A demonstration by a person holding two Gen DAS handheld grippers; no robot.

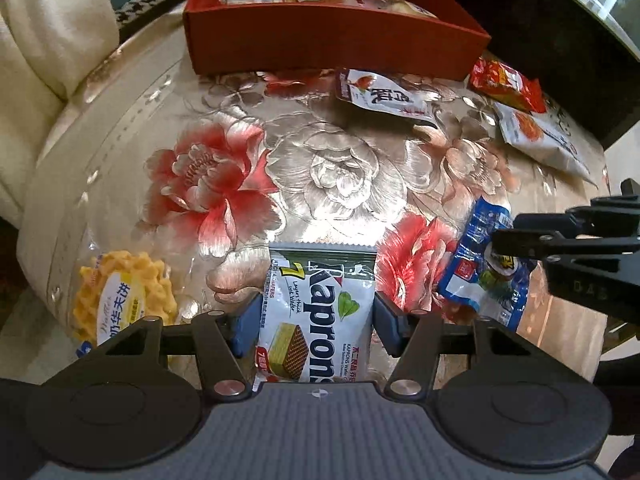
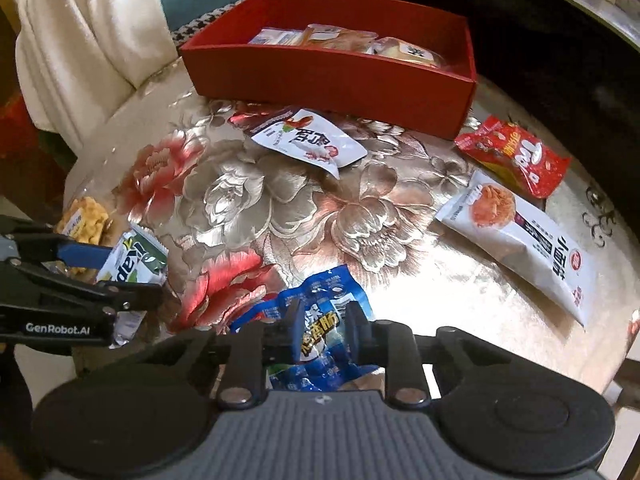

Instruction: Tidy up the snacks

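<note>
Centrally bare floral tablecloth [image 2: 304,208], red box [image 2: 332,76] at far edge

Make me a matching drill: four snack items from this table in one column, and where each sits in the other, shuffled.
Items:
1. Kaprons wafer pack
2. blue packet
3. red packet
4. yellow waffle biscuits

Places:
A. between the right tool's fingers
B. table edge, beside the left tool
C. between the left tool's fingers
D. near the red box's corner

Pairs: 1-C, 2-A, 3-D, 4-B
</note>
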